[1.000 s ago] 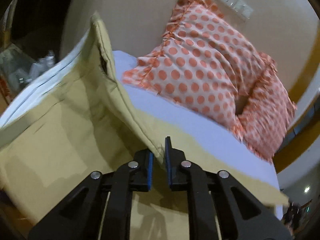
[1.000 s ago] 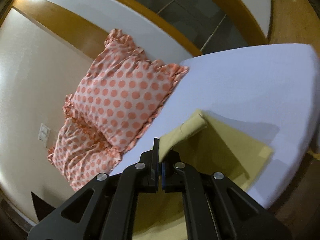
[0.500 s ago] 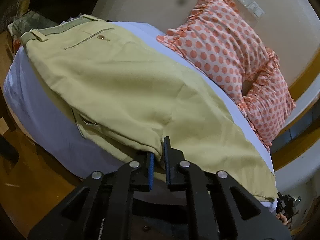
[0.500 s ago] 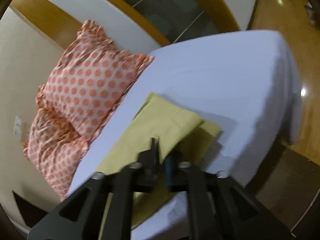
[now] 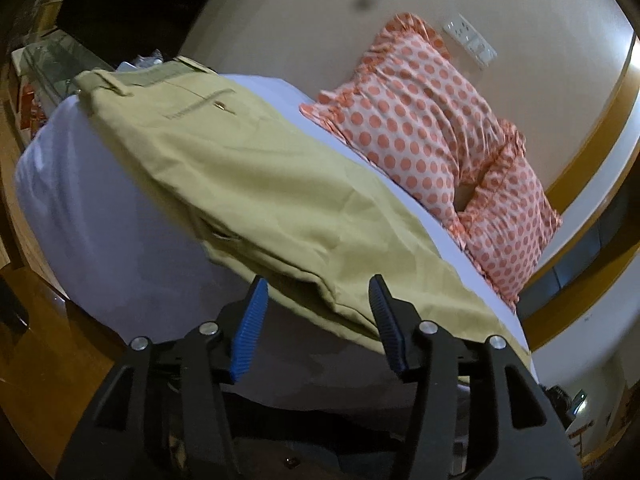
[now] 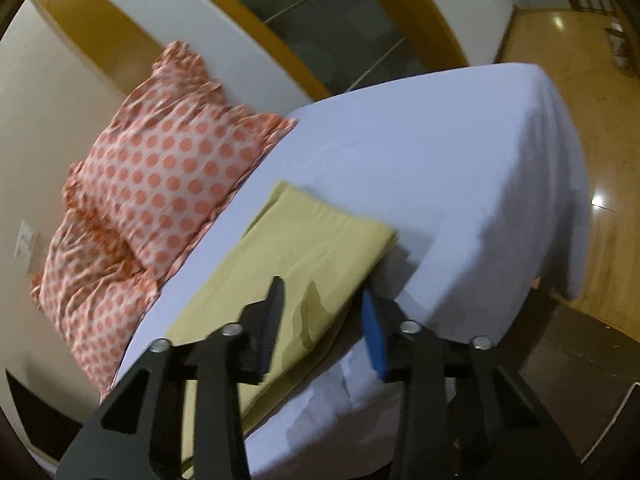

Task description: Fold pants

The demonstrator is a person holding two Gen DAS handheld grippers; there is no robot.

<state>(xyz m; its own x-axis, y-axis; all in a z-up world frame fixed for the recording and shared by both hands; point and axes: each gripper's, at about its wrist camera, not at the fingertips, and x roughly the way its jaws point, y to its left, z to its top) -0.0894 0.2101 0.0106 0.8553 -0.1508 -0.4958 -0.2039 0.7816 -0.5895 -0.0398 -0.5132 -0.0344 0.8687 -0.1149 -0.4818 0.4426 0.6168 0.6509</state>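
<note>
Both hand-held grippers (image 5: 318,320) (image 6: 322,322) agape — over pants (image 5: 256,184).

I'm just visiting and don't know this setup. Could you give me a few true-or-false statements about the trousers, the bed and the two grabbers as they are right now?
1. The left gripper is clamped shut on the khaki pants. False: its jaws stand wide apart, with nothing gripped between them.
2. The pants lie on a bed with a white sheet. True.
3. The pillows have blue stripes. False: they are pale with orange polka dots and frilled edges.
4. The right gripper is open. True.
5. The pants hang in the air above the bed. False: they lie on the mattress, the waistband at one end and the leg hems at the other.
</note>
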